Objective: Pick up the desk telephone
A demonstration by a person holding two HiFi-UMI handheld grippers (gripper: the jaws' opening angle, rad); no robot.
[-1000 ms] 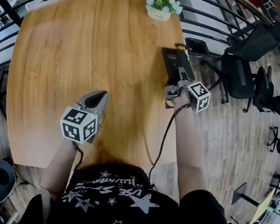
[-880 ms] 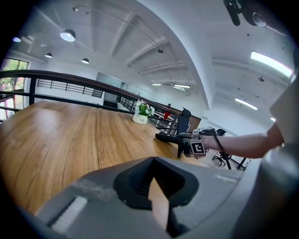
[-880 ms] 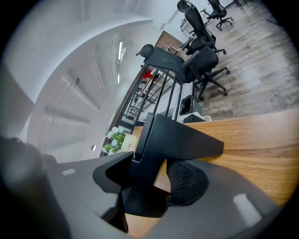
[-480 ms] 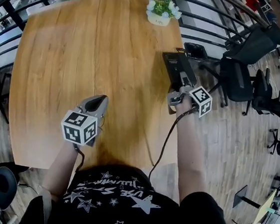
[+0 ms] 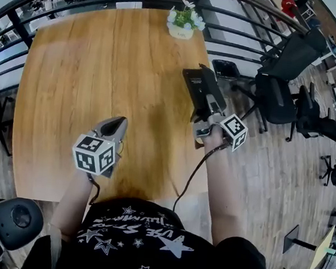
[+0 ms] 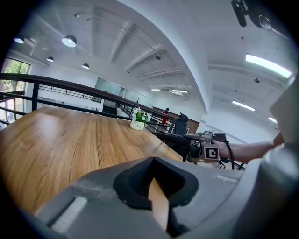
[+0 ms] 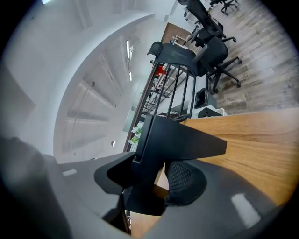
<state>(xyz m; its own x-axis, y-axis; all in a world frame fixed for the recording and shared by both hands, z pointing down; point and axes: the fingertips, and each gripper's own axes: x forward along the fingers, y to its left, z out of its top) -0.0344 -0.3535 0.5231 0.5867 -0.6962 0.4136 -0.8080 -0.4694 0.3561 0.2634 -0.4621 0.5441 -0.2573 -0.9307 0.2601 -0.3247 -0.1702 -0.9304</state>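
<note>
The desk telephone (image 5: 200, 89) is a flat black slab. It hangs tilted over the right edge of the wooden table (image 5: 91, 68). My right gripper (image 5: 205, 118) is shut on its near end. In the right gripper view the telephone (image 7: 177, 140) fills the space between the pads of the right gripper (image 7: 149, 175), with its far end pointing up and to the right. My left gripper (image 5: 116, 125) hovers over the table's near middle, its jaws together with nothing in them. In the left gripper view, the left gripper (image 6: 156, 186) faces across the tabletop, and the lifted telephone (image 6: 173, 137) shows at the right.
A white pot of flowers (image 5: 182, 23) stands at the table's far edge. A black railing (image 5: 245, 34) runs behind and to the right of the table. Black office chairs (image 5: 282, 83) stand on the wooden floor at the right. A round stool (image 5: 13, 222) sits at the lower left.
My right gripper has lifted the telephone off the tabletop, and it now hangs tilted. My left gripper has shifted only a little.
</note>
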